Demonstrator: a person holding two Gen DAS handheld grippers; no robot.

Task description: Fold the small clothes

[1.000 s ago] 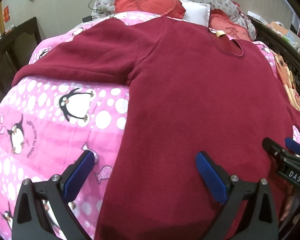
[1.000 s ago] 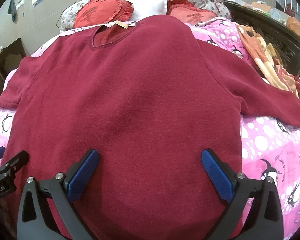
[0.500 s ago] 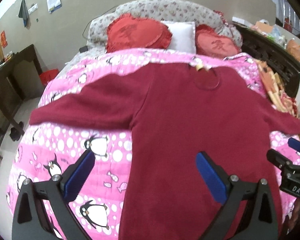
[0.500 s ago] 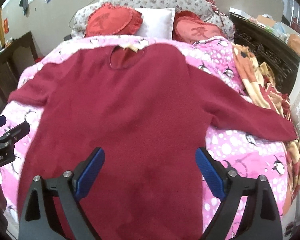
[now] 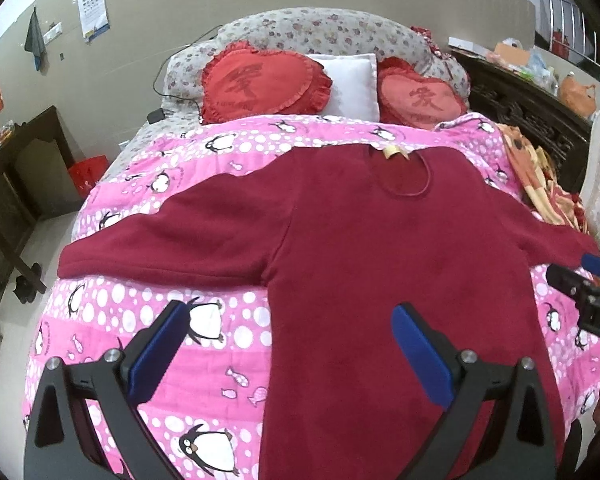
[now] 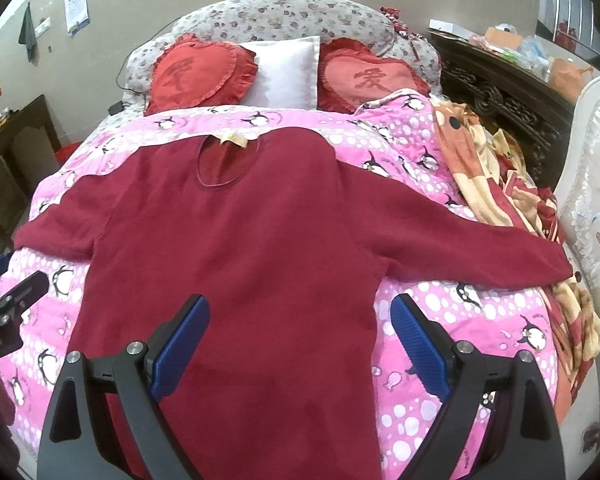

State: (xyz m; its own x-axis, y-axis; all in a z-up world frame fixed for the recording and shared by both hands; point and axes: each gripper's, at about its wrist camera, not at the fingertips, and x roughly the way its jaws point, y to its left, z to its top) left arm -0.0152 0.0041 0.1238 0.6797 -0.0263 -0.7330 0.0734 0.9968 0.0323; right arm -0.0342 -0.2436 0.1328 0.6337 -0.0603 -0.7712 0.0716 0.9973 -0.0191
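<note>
I am holding both jaws wide and empty above the bed (image 5: 112,312), the left gripper (image 5: 288,356) and the right gripper (image 6: 300,344) gripping nothing; the right jaws have just been narrowing a little with nothing between them. The dark red sweater (image 6: 240,248) is lying flat on the pink penguin quilt (image 6: 452,320), front up, both sleeves spread out sideways, neckline toward the pillows. I am judging the folding as not yet begun: sleeves and body all remain to fold.

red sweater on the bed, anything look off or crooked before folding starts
Nothing stands out. The red sweater lies flat on the pink penguin quilt, neckline toward the pillows, both sleeves spread out to the sides. Its label shows at the collar.
</note>
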